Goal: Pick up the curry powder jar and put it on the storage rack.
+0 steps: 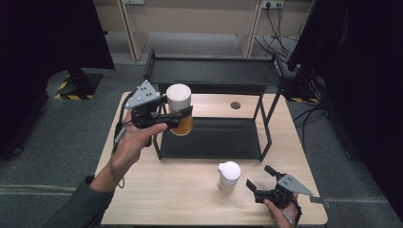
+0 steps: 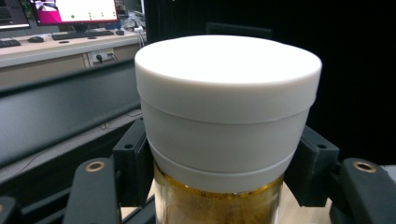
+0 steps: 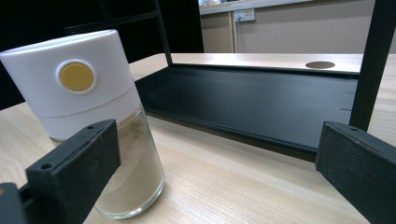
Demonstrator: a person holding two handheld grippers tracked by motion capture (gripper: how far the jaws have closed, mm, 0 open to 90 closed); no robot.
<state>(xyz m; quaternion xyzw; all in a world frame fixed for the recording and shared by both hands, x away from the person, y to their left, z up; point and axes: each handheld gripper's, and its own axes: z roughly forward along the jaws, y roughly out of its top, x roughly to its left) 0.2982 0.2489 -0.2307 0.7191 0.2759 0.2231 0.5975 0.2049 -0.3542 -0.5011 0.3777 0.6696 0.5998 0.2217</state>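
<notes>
The left gripper [image 1: 183, 118] clamps an amber-filled jar [image 1: 179, 110] with a white lid, held upright in the air before the black shelf rack [image 1: 214, 71]. The right gripper [image 1: 262, 183] rests open on the table [image 1: 180, 199] near a second jar [image 1: 228, 176]. Keeping the held jar level, it should clear the rack's rim before setting down.

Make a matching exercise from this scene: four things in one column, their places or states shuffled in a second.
1. amber jar
2. pale-powder jar
3. black rack
4. right gripper

a. open, low at the table's near edge
b. standing on the table in front of the rack
c. held up by the left gripper
d. at the back of the table, shelves bare

Pairs: 1-c, 2-b, 3-d, 4-a
</notes>
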